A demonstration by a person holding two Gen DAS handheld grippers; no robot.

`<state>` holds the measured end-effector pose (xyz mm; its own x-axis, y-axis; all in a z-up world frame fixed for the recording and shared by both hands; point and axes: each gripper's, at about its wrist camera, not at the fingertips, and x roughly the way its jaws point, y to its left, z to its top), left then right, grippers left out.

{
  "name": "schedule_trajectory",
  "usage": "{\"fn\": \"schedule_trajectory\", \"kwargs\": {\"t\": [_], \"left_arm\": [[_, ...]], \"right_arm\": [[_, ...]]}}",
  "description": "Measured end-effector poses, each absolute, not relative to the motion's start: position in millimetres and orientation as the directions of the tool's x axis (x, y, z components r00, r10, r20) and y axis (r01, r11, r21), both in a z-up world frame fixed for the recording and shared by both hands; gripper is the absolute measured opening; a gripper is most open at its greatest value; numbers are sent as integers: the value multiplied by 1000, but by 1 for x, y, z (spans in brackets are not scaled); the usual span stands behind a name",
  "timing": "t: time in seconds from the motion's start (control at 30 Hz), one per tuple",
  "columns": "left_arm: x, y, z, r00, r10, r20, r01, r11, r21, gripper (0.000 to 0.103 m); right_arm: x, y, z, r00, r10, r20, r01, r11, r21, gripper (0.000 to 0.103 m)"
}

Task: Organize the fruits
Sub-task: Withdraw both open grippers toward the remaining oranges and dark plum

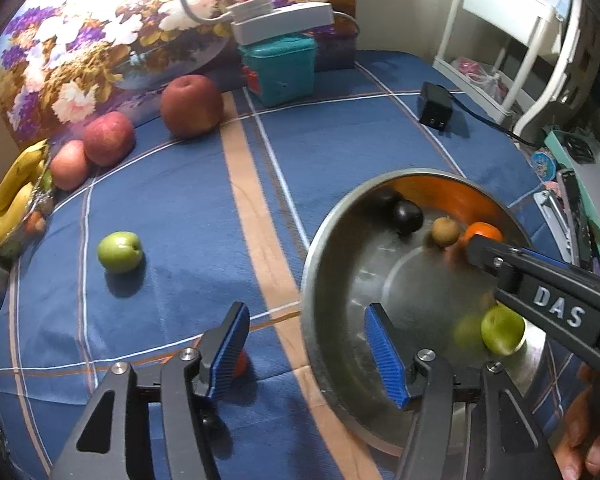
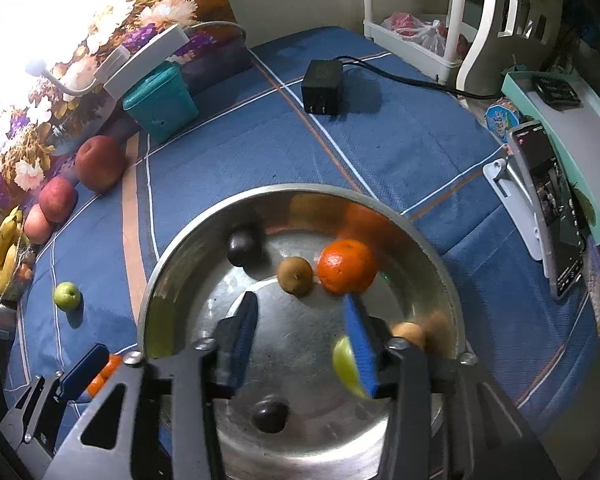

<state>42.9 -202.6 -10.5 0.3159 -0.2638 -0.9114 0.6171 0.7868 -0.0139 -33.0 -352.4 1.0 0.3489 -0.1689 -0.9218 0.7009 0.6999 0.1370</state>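
Note:
A steel bowl (image 2: 440, 276) sits on the blue cloth and holds an orange (image 2: 346, 266), a brown kiwi (image 2: 295, 276), two dark plums (image 2: 242, 246) and a blurred green fruit (image 2: 346, 364). My right gripper (image 2: 306, 344) is open above the bowl's middle, empty. In the left wrist view the bowl (image 1: 320, 240) is at right, with the green fruit (image 1: 502, 330) inside. My left gripper (image 1: 308, 352) is open, straddling the bowl's left rim. A small orange fruit (image 1: 241, 362) lies behind its left finger. A green apple (image 1: 120, 251) lies on the cloth.
Three red apples (image 1: 191, 106) and bananas (image 1: 14, 196) line the far left by a floral picture. A teal box (image 1: 284, 68) and a black adapter (image 1: 436, 106) lie behind. A phone on a stand (image 2: 548, 216) and a white shelf (image 2: 420, 20) stand at right.

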Motion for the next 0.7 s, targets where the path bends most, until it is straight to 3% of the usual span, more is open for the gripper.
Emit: {"fn": "schedule_trajectory", "kwargs": {"t": [0.13,0.7], "left_arm": [[54,-192,-11,323,-248,-913,576,817,-19,68],[96,-121,-18,321,-194,-927,345,935,-76,69]], "right_arm": [[-34,-353,2,347,-175,-921,702,699,131,57],[-27,-333,3,339,-150,-929,666,736,124,58]]}}
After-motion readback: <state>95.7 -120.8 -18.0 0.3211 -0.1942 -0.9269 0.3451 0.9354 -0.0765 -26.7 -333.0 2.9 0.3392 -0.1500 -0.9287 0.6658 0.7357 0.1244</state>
